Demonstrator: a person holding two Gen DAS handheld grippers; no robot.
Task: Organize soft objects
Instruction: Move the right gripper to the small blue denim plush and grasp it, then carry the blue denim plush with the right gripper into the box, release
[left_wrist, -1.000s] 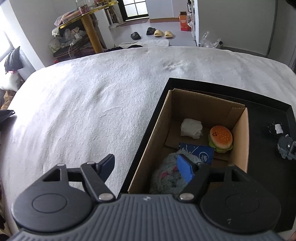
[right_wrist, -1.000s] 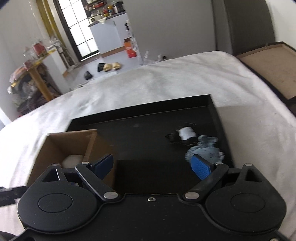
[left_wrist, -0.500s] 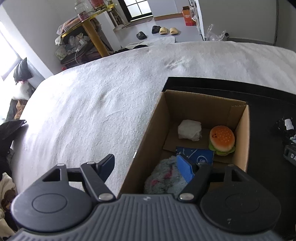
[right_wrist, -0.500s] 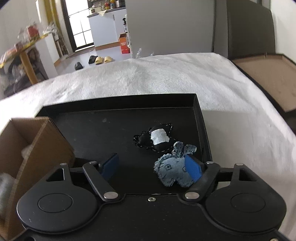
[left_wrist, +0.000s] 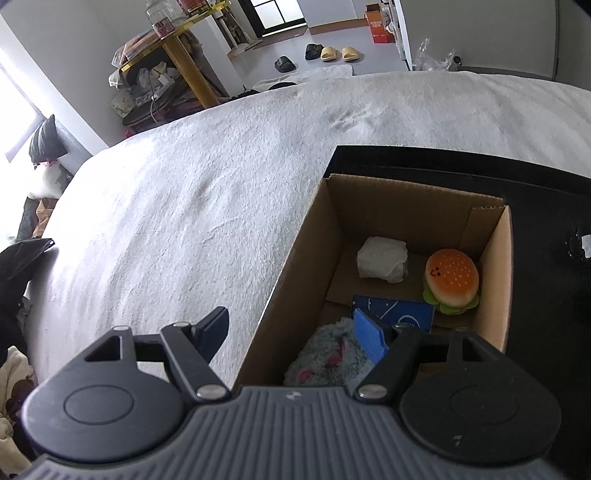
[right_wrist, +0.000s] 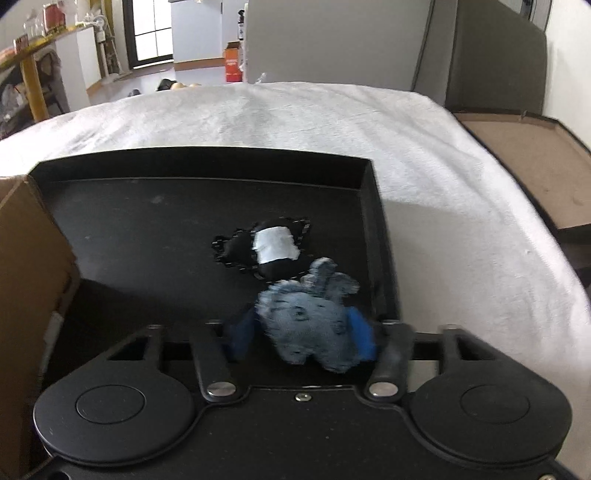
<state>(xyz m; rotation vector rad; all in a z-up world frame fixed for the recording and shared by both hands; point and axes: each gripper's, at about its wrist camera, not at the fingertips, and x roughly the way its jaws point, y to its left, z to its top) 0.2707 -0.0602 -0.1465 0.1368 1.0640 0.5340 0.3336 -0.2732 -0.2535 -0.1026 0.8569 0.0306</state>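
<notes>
While the fisheye lenses bend every edge, the largest surface in both views is a bed (left_wrist: 192, 206) under a white textured cover. On it lies a black tray (right_wrist: 147, 229) with a low rim; the left wrist view cuts off its right part. A cardboard box (left_wrist: 295, 266) stands open at the tray's left end, and the right wrist view shows only one brown wall of it at the frame's left edge.

Box contents appear in the left wrist view alone: a grey fluffy item with pink marks (left_wrist: 332, 358), partly hidden behind the gripper body; a blue packet (left_wrist: 399, 312), partly covered; a burger toy (left_wrist: 452, 277) in the right corner; and a white crumpled wad (left_wrist: 382, 256) beside it.

Tray contents show fully in the right wrist view alone: a black soft toy with a white patch (right_wrist: 269, 247), and touching it on the near side a blue-grey plush toy (right_wrist: 306, 321), blurred, with its lower edge hidden behind the gripper body. The left wrist view catches only a sliver of the black toy at its right edge.

The left gripper (left_wrist: 295, 325) is released and holds nothing; one finger is over the bed, the other over the box. The right gripper (right_wrist: 303, 332) is closing, with the blue-grey plush toy between its blue pads (right_wrist: 360, 332), which already meet its sides.
</notes>
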